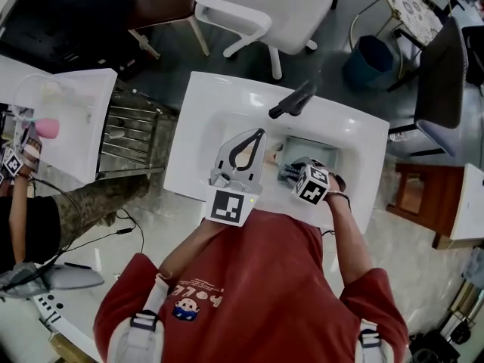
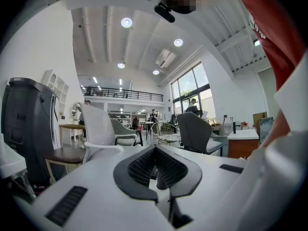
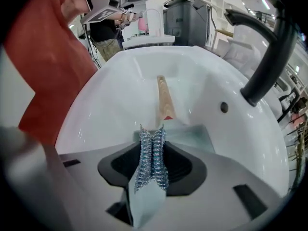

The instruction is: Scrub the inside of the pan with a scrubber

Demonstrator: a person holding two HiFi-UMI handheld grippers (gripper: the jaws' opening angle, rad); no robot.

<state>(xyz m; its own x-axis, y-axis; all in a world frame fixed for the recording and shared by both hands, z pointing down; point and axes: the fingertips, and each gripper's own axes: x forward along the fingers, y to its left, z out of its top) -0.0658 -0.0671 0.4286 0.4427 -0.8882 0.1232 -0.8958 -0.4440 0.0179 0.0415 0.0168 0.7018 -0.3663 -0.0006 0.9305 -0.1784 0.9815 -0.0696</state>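
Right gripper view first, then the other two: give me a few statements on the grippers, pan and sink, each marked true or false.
1. The right gripper is shut on the scrubber. True.
2. The left gripper grips the pan's handle. False: its jaws are shut on nothing, and it points out into the room, away from the sink.
3. The pan lies inside the white sink. True.
4. The faucet is white. False: it is black.
5. The handle is wooden. True.
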